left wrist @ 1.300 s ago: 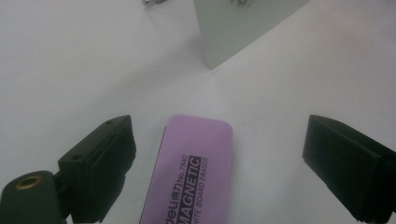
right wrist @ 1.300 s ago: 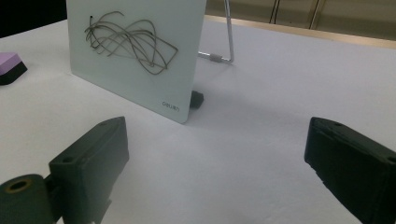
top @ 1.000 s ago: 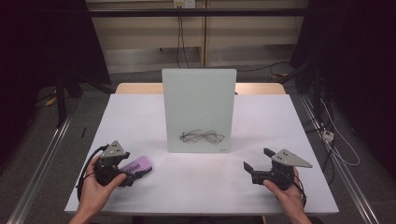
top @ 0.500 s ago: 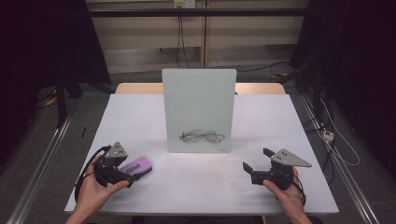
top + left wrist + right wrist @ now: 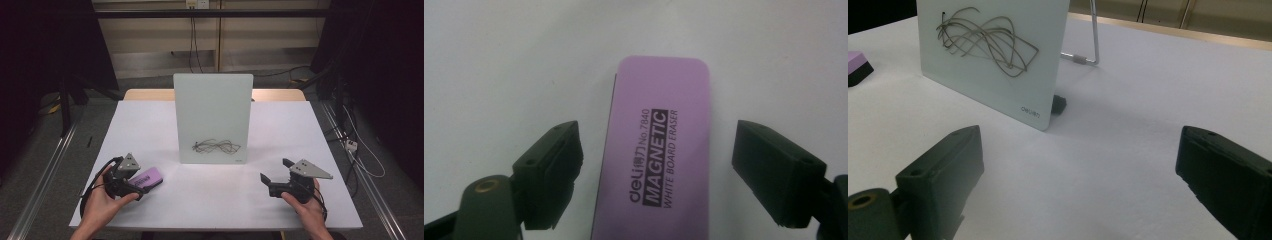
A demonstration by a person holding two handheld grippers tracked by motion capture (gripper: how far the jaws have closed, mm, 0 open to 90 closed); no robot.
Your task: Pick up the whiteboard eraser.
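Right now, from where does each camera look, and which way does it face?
High view: above the near table edge, facing forward and down; both hands with grippers show.
Left gripper view: looks down between its jaws at the flat purple whiteboard eraser.
Right gripper view: low, faces the upright white scribbled board; own jaws show.
Shared: all three show the eraser.

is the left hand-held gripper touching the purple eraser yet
Apart: the left gripper view shows white table on both sides between the eraser and the left hand-held gripper, whose jaws have just been closing.
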